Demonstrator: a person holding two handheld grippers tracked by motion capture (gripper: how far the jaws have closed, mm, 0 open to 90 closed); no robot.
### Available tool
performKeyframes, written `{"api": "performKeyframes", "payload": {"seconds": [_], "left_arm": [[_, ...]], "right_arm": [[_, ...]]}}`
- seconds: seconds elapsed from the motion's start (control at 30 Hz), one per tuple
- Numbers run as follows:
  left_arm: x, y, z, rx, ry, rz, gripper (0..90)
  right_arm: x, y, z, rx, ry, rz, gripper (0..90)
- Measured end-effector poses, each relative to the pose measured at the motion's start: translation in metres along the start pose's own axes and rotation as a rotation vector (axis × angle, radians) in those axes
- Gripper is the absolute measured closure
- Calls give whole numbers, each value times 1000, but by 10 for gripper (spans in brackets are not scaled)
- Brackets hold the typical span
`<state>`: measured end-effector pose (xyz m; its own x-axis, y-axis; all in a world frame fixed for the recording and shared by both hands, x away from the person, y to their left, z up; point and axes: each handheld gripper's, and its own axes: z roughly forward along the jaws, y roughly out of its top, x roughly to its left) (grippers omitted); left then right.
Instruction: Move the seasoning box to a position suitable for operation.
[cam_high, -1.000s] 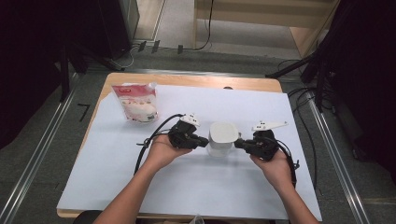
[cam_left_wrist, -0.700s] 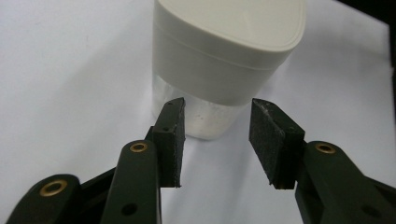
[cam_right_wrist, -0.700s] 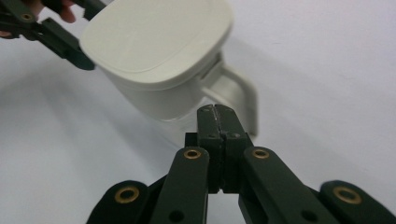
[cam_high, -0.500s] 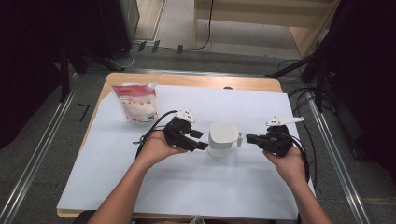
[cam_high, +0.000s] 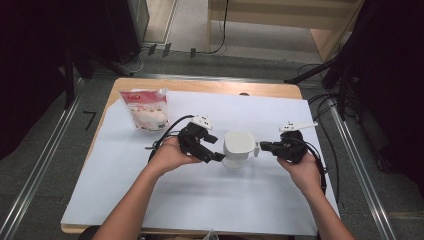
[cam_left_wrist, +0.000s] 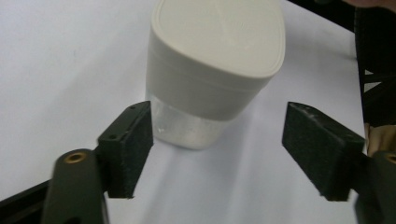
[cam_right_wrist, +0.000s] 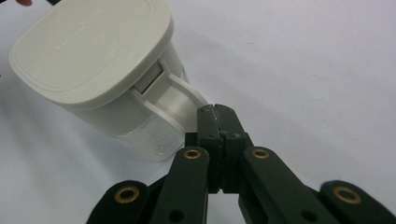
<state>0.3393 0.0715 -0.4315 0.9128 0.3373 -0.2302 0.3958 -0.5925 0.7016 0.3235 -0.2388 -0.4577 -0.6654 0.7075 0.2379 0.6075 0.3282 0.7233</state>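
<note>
a: where's the white container (cam_high: 239, 146) sitting?

b: upright on the white sheet (cam_high: 200, 200), lid on, between the two claws. it stands just ahead of the left gripper (cam_left_wrist: 217, 149), a little toward its left pad, touching neither pad.

a: so the left one has let go?

b: its jaws have just been opening and now stand wide, empty. the right gripper (cam_right_wrist: 215, 112) is clamped flat, pads together, holding nothing, tips right at the container's handle (cam_right_wrist: 180, 93).

a: anything else?

b: a red and white pouch (cam_high: 148, 110) lies well beyond the left claw.
</note>
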Motion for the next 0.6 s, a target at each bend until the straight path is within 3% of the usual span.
{"api": "performKeyframes", "payload": {"seconds": [0.27,0.53,0.6], "left_arm": [[3,7,10,51,8,27,151],[4,15,24,84,-28,57,145],[5,18,26,87,-18,54,145]], "right_arm": [[1,0,1,1,-6,6,900],[1,0,2,-5,-5,21,900],[1,0,2,-6,-6,22,900]]}}
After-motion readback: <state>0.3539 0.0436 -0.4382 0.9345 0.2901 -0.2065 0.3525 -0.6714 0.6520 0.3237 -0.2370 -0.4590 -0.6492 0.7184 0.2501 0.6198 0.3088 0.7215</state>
